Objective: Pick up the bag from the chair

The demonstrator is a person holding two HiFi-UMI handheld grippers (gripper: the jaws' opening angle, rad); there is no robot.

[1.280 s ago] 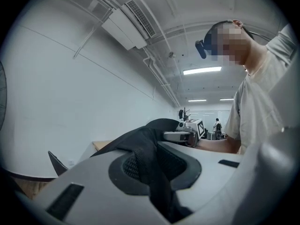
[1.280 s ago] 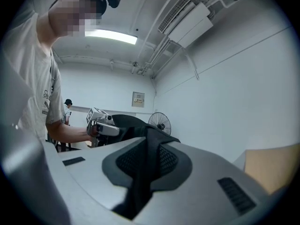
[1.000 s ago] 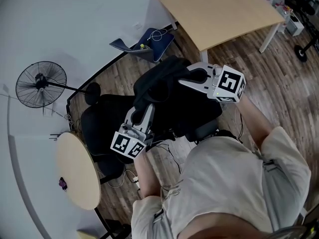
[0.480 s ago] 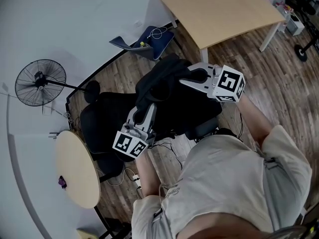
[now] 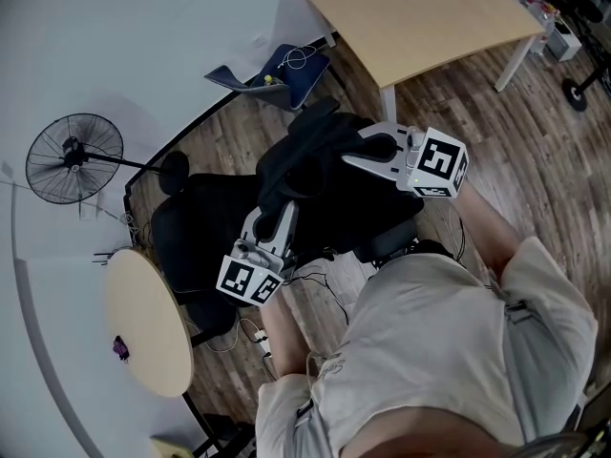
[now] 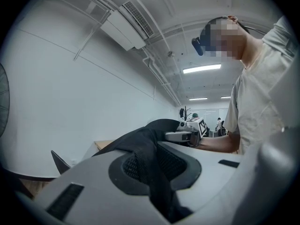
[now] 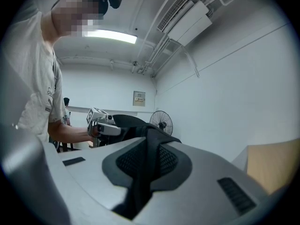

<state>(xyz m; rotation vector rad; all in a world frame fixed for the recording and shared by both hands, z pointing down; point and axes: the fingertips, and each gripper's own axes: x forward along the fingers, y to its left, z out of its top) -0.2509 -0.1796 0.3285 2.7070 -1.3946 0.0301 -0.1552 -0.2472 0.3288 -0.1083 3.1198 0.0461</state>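
The black bag (image 5: 310,160) hangs lifted over the seat of a black office chair (image 5: 196,232), held from both sides. My left gripper (image 5: 276,208) is shut on a black strap (image 6: 152,172) of the bag, which runs up between its jaws. On the bag's other side, my right gripper (image 5: 368,153) is shut on another black strap (image 7: 143,177), pinched between its pads. Each gripper view shows the other gripper across the bag: the right gripper (image 6: 183,135) and the left gripper (image 7: 107,128). Both grippers point level.
A standing fan (image 5: 74,158) is at the left by the white wall. A round table (image 5: 148,324) sits at the lower left, a rectangular wooden table (image 5: 420,17) at the top. A blue item (image 5: 277,72) and cables (image 5: 329,275) lie on the wood floor.
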